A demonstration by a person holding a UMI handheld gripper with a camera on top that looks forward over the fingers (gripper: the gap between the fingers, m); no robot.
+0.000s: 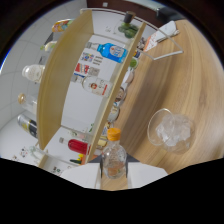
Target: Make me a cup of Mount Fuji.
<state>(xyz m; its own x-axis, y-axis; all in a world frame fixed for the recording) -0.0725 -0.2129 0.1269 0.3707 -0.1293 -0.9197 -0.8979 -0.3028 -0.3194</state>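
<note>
Bottle [114, 159] with the orange cap [114, 133] sits between our gripper's [114, 176] pale fingers [86, 176] — whether they press it or stand apart, we cannot tell. Beyond and to the right, a glass of ice [171, 131] rests on the wooden counter [190, 80] — shelves of bottles [95, 75] stand left.

Orange-capped bottle [114, 157] upright, ice-filled glass [171, 130] near — wooden counter

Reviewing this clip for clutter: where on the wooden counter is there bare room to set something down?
Bare wood lies beyond the glass of ice, toward the metal rack, and between that glass and the shelf edge. The shelf is packed with bottles. The orange-capped bottle stands between the gripper fingers.
</note>
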